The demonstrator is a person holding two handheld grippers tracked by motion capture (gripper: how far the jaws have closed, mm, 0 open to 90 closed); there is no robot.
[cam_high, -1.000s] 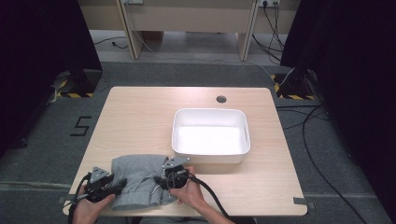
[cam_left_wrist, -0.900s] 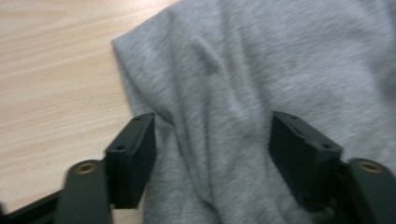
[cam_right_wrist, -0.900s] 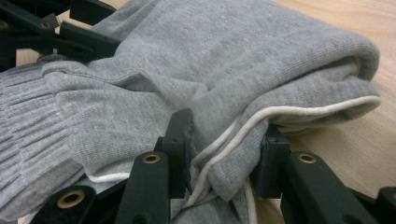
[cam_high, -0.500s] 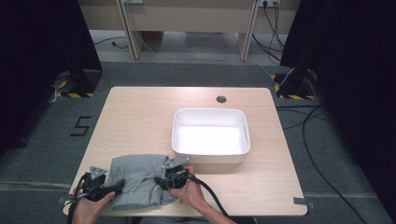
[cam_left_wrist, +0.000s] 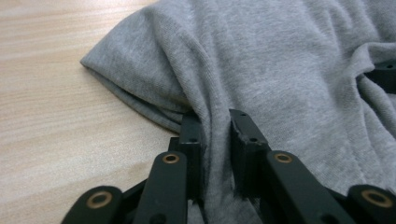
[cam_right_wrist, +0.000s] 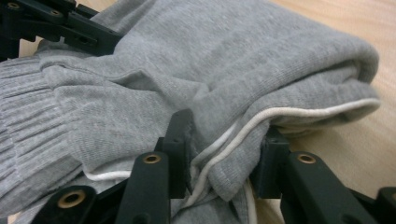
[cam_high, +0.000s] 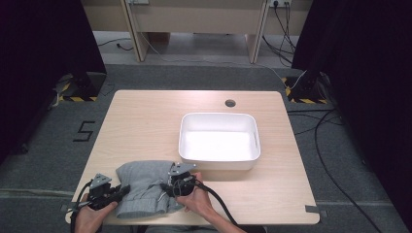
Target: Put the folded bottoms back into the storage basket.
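Note:
A crumpled grey sweat garment (cam_high: 145,187) lies at the table's near left edge. My left gripper (cam_high: 122,191) is at its left side. In the left gripper view its jaws (cam_left_wrist: 215,123) have just been closing and pinch a fold of the grey cloth (cam_left_wrist: 289,70). My right gripper (cam_high: 171,189) is at the garment's right side. In the right gripper view its jaws (cam_right_wrist: 229,127) have just been closing and squeeze a thick bunch of the cloth (cam_right_wrist: 233,56). A white drawstring (cam_right_wrist: 299,112) runs through that bunch.
A white rectangular bin (cam_high: 218,116) stands just beyond and right of the garment, with nothing in it. The wooden table (cam_high: 145,126) has a round cable hole (cam_high: 230,103) at its far side. Cables trail from both grippers toward the person.
The left gripper's jaws have spread and then come together on the garment's left edge. Both hands have kept their places, and the garment lies as before.

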